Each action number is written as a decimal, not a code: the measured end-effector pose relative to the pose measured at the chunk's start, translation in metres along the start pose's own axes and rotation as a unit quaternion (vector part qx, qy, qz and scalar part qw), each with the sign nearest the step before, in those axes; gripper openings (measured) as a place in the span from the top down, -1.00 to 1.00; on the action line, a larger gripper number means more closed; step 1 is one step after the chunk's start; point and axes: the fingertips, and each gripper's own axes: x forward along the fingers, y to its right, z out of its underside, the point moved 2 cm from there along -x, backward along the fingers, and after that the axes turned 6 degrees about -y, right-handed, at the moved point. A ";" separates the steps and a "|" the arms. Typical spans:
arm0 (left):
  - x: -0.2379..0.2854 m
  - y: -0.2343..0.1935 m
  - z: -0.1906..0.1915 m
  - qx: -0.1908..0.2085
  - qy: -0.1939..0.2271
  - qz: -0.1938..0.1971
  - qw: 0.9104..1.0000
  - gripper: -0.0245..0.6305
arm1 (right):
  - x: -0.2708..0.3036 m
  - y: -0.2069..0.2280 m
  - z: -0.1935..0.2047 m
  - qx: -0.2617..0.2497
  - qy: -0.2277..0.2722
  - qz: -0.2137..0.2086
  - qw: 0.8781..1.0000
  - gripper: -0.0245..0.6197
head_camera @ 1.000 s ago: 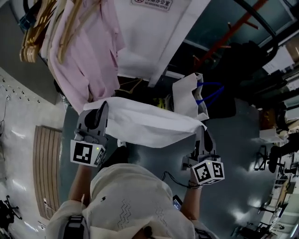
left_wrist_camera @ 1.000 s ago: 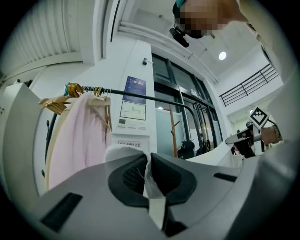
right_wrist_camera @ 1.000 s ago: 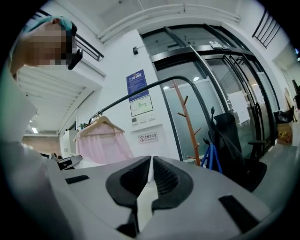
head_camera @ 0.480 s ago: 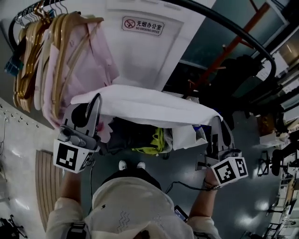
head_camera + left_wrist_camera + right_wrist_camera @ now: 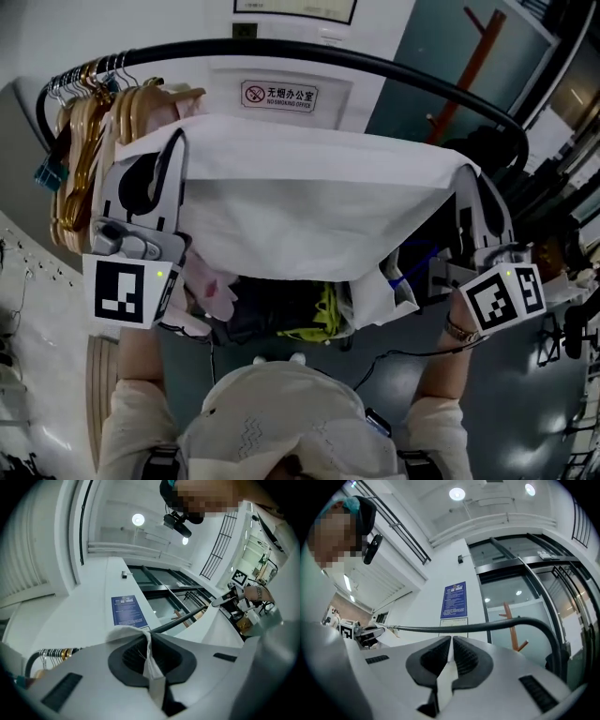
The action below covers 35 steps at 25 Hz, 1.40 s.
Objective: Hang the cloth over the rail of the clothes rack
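Note:
A white cloth [image 5: 309,197] hangs spread wide between my two grippers, just below and in front of the black curved rail [image 5: 375,67] of the clothes rack. My left gripper [image 5: 174,141] is shut on the cloth's left top corner, and the cloth [image 5: 152,667] shows pinched between its dark pads. My right gripper [image 5: 467,174] is shut on the right top corner, with a strip of cloth [image 5: 445,679] between its pads. The rail [image 5: 487,626] crosses just above the right jaws. It also runs beyond the left jaws as a dark bar [image 5: 183,618].
Wooden hangers [image 5: 89,141] with pink garments crowd the rail's left end. A no-smoking sign [image 5: 278,95] is on the white wall behind. An orange coat stand [image 5: 464,66] rises at the back right. Dark and yellow-green clothes [image 5: 319,309] lie below the cloth.
Both grippers have risen together with the cloth stretched between them. Its top edge has come up from well below the rail to just under it.

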 end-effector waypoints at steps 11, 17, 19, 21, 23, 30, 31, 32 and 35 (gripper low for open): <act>0.067 -0.035 -0.060 0.078 0.011 -0.007 0.997 0.86 | 0.045 0.020 -0.094 -0.091 0.058 0.007 0.994 0.85; 0.105 -0.052 -0.079 0.139 0.000 -0.009 0.990 0.86 | 0.073 0.033 -0.122 -0.108 0.055 0.015 0.993 0.85; 0.115 -0.057 -0.089 0.157 0.004 -0.014 0.987 0.86 | 0.081 0.037 -0.132 -0.116 0.056 0.017 0.991 0.85; 0.126 -0.065 -0.101 0.171 0.014 -0.021 0.985 0.86 | 0.089 0.040 -0.146 -0.132 0.063 0.021 0.989 0.85; 0.136 -0.071 -0.108 0.177 0.022 -0.029 0.984 0.86 | 0.098 0.042 -0.157 -0.147 0.066 0.022 0.987 0.85; 0.178 -0.093 -0.090 0.184 -0.016 -0.031 0.982 0.86 | 0.137 0.049 -0.162 -0.172 0.039 0.015 0.984 0.85; 0.187 -0.095 -0.087 0.196 -0.027 -0.029 0.980 0.86 | 0.144 0.052 -0.162 -0.169 0.033 0.013 0.985 0.85; 0.195 -0.097 -0.086 0.209 -0.038 -0.026 0.977 0.86 | 0.151 0.057 -0.162 -0.163 0.027 0.010 0.986 0.85; 0.213 -0.100 -0.086 0.233 -0.058 -0.021 0.971 0.86 | 0.177 0.073 -0.161 -0.139 0.008 -0.002 0.990 0.85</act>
